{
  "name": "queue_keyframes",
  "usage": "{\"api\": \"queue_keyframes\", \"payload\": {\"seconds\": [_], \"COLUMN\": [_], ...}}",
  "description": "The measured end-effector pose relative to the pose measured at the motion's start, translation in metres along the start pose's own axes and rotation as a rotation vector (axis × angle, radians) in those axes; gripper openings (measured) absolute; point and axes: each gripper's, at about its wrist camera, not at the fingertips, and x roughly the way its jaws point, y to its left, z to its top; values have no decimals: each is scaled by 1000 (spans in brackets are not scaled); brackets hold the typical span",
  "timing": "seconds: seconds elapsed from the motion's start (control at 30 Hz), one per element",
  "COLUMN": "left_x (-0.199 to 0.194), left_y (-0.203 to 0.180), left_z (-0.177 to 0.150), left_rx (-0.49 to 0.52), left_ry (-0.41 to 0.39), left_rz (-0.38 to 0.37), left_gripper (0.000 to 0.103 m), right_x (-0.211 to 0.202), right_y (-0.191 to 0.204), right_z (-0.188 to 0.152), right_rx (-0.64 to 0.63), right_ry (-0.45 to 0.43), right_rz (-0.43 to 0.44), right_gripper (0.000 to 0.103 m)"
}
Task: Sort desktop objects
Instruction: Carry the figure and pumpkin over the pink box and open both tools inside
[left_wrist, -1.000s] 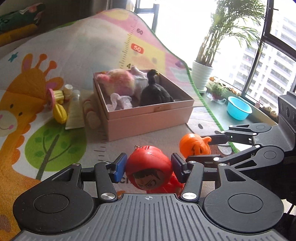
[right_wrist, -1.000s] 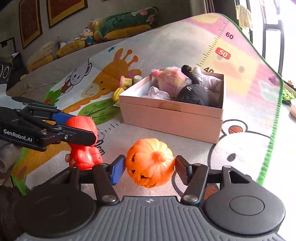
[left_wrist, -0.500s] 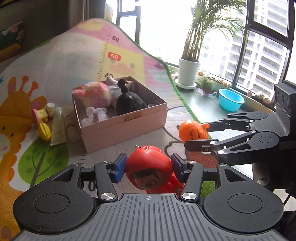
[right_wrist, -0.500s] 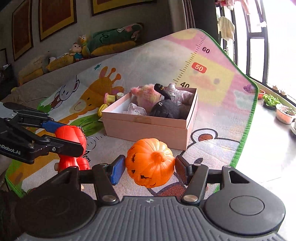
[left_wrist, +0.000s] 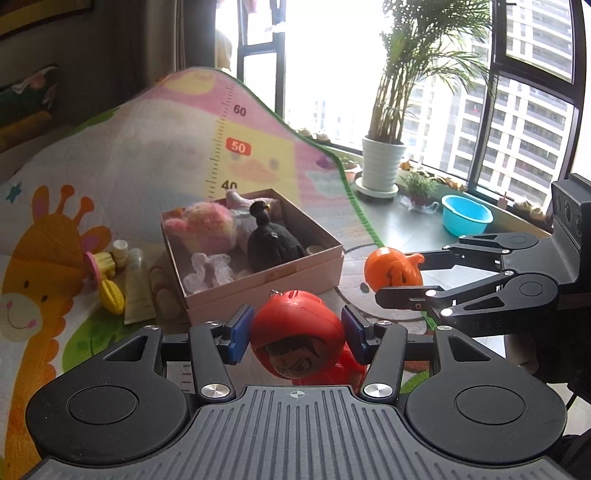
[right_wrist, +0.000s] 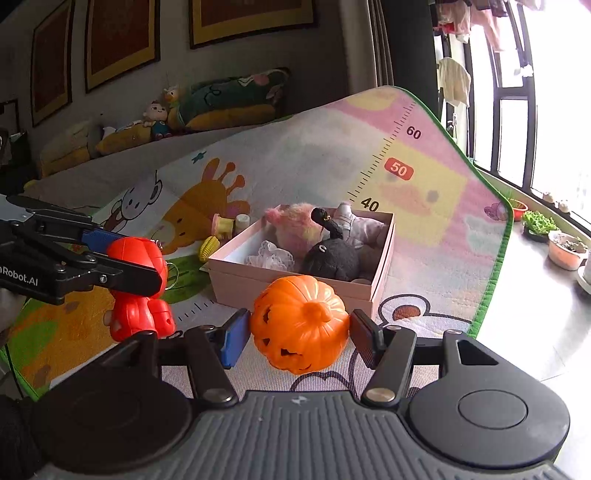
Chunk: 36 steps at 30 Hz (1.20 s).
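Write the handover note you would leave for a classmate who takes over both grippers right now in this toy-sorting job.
Left gripper: shut on the red figure toy, held above the play mat.
Right gripper: shut on the orange pumpkin, also off the mat.
Pink box: open, already holds a pink plush, black plush and a white lace piece.
Left to do: place both held toys, then deal with the yellow toys and tube beside the box.

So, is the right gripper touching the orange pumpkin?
Touching. The right wrist view shows the right gripper with both pads pressed against the sides of the orange pumpkin, which is held above the mat.
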Motion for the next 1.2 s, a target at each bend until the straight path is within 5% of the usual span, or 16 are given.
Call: {"api": "queue_keyframes", "payload": {"seconds": [0.43, 1.2], "left_x": [11, 119], "left_y": [31, 125], "left_z": [33, 80], "left_rx": [-62, -235], "left_ry": [-76, -13], "left_rz": [16, 9], "left_gripper": [57, 57], "right_x": [21, 145], "right_y": [2, -14], "right_z": [31, 96], "right_rx": [-54, -120], "right_ry": [-23, 7], "right_rz": [-26, -36], "right_gripper": [59, 59]}}
